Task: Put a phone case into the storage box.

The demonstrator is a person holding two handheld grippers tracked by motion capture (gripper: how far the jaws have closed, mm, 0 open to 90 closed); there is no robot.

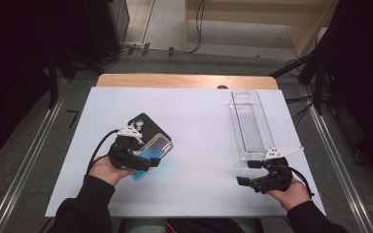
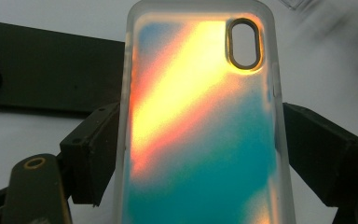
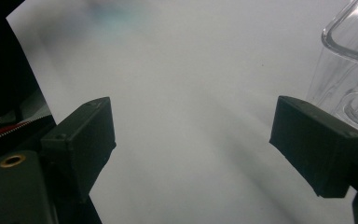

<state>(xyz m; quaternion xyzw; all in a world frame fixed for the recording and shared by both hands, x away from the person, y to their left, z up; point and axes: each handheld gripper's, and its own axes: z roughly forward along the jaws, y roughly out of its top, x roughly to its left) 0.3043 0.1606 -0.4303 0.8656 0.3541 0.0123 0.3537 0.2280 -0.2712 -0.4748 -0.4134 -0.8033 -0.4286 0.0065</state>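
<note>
Between the fingers of the left gripper (image 1: 143, 162) sits the iridescent phone case (image 1: 153, 152), clamped across its narrow sides so its blue-and-orange back faces the gripper's camera and its camera cutout points away from the hand. It appears lifted off the white desk (image 1: 194, 126), just beside and partly over the black phone (image 1: 141, 122), which probably waits to be fitted with the case. Farther right, the right gripper (image 1: 246, 173) hovers with its fingers apart and empty, near the clear plastic tray (image 1: 250, 124), seemingly parked out of the way.
</note>
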